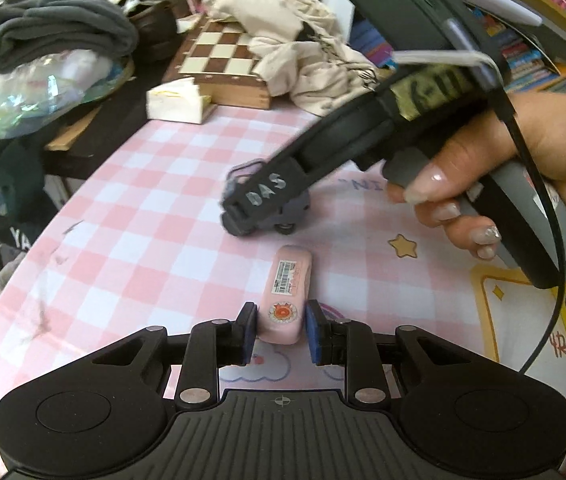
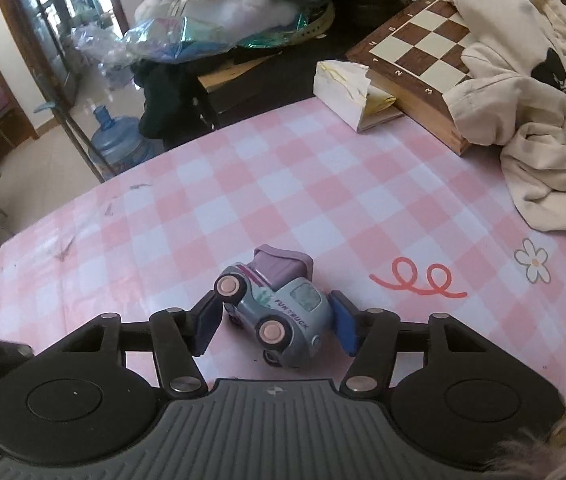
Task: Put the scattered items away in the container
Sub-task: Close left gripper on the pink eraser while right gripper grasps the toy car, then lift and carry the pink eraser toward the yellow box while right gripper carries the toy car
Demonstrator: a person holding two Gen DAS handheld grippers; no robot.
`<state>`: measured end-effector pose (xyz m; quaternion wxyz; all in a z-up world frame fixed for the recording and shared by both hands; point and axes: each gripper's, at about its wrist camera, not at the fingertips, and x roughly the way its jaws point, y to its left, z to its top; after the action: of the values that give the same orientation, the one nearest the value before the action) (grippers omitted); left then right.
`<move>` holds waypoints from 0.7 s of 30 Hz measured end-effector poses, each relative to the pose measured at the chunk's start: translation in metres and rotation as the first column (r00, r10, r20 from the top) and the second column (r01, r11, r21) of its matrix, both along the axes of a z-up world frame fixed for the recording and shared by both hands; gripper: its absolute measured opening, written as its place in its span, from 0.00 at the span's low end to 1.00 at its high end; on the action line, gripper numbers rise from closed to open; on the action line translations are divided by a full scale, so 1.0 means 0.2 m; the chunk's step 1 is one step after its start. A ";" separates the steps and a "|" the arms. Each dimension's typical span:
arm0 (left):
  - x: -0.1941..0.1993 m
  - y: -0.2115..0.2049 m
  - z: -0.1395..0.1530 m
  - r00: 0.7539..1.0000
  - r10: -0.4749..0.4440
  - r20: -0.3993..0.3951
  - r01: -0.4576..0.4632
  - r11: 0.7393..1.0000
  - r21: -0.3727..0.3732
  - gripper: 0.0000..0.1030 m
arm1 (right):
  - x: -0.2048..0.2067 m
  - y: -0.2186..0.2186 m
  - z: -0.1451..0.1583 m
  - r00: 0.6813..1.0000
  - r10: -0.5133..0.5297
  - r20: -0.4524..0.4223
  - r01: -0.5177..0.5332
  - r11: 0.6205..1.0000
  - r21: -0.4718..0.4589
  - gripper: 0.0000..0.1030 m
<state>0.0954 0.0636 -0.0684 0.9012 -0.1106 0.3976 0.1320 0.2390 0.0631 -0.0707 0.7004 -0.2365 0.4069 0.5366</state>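
Left wrist view. No container for the tidying shows here. The left gripper is closed on a pink eraser: both blue pads press its near end, and the rest of it lies flat on the pink checked tablecloth, pointing away from the camera. A barcode label and a round sticker face up. Just beyond the eraser, the right gripper comes down over a toy truck; a hand squeezes its handle. At the far edge of the cloth: a chessboard box, shut, half under a cream garment, with a white carton against it.

Right wrist view. The truck lies tipped on its side on the cloth, wheels toward the camera, between the right gripper's fingers. The left pad touches a wheel; the right pad stands just clear of the body. Jaws part open, nothing gripped. The chessboard and the garment sit far right, and a water jug stands on the floor beyond the table.
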 end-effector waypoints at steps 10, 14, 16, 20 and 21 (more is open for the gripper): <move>-0.06 0.03 0.05 0.999 0.043 0.031 -0.042 0.998 -0.046 0.23 | -0.04 -0.17 0.08 0.994 -0.108 0.030 0.107 0.994 0.039 0.53; -0.08 0.01 0.07 0.998 0.032 0.046 -0.030 0.998 -0.047 0.23 | -0.08 -0.30 0.13 0.984 -0.174 0.021 0.173 0.983 0.058 0.53; -0.09 0.00 0.07 0.999 0.021 0.048 -0.019 0.999 -0.043 0.23 | -0.11 -0.38 0.15 0.979 -0.202 0.015 0.201 0.977 0.065 0.53; -0.10 -0.04 0.04 1.000 -0.020 0.014 0.020 1.000 -0.005 0.23 | -0.21 -0.51 0.16 0.972 -0.236 0.014 0.235 0.970 0.058 0.53; -0.10 -0.04 0.02 1.000 -0.024 0.002 0.024 1.000 -0.003 0.23 | -0.23 -0.54 0.15 0.970 -0.244 0.013 0.243 0.969 0.053 0.53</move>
<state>0.0753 0.0550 -0.0639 0.9029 -0.1074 0.3984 0.1205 0.1922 -0.0443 -0.0405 0.7707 -0.1717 0.4122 0.4546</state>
